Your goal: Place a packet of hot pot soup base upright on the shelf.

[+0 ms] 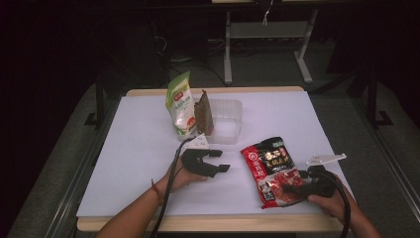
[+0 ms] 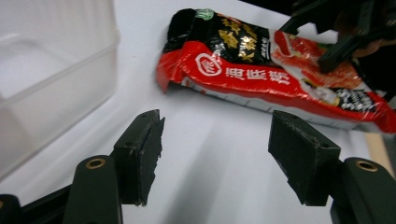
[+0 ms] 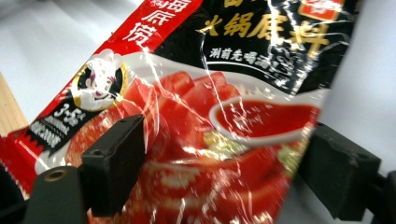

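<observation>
Red sauce packet [image 1: 272, 170] is lying near the tabletop's front right corner, long axis running front to back; right gripper [image 1: 291, 189] is straddling its near end, jaws spread; left gripper [image 1: 216, 161], jaws spread and empty, is pointing toward it.

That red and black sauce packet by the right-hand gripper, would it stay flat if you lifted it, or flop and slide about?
The red and black packet would probably sag: its film is creased and it lies limp on the table. It looks slippery too, since the glossy wrap throws glare in the right gripper view. The right gripper straddles its lower end, so the free end would likely droop.
</observation>
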{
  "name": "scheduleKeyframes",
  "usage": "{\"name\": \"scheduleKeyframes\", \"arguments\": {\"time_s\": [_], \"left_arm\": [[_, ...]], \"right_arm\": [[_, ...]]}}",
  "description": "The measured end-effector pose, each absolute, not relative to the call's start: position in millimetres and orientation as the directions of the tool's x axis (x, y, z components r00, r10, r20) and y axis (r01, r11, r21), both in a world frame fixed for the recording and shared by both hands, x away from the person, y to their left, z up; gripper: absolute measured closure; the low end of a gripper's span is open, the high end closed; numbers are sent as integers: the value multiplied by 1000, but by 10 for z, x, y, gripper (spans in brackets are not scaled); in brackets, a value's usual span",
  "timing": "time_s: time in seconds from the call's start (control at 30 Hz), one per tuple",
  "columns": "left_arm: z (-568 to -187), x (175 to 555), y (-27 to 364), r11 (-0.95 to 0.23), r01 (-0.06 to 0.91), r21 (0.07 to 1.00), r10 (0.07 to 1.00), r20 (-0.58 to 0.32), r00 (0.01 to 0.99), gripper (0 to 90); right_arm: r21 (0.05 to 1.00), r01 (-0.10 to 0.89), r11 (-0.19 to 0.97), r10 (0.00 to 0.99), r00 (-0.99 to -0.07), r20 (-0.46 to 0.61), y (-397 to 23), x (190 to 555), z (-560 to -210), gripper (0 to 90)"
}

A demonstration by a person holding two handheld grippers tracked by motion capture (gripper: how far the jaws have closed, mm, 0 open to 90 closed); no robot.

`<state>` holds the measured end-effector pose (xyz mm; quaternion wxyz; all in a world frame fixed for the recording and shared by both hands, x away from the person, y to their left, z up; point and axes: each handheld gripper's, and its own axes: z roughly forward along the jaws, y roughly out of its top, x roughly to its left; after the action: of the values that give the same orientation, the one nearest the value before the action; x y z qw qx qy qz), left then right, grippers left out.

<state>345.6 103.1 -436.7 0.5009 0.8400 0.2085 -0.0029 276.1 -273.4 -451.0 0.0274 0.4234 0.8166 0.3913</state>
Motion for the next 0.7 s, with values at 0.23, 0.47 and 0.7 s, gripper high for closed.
{"name": "scheduleKeyframes", "arguments": {"time_s": [0.23, 0.47, 0.7], "left_arm": [[-4501, 3485, 701, -435, 445, 783, 335, -318, 887, 297], [-4579, 3507, 512, -461, 512, 724, 388, -355, 851, 185], [-4593, 3575, 408, -433, 542, 720, 399, -386, 832, 114]], "right_arm": [[666, 669, 329, 721, -634, 281, -2616, 2832, -4527, 141], [680, 660, 318, 752, -613, 244, -2478, 2865, -4536, 153], [692, 659, 295, 756, -604, 252, -2466, 2867, -4544, 211]]}}
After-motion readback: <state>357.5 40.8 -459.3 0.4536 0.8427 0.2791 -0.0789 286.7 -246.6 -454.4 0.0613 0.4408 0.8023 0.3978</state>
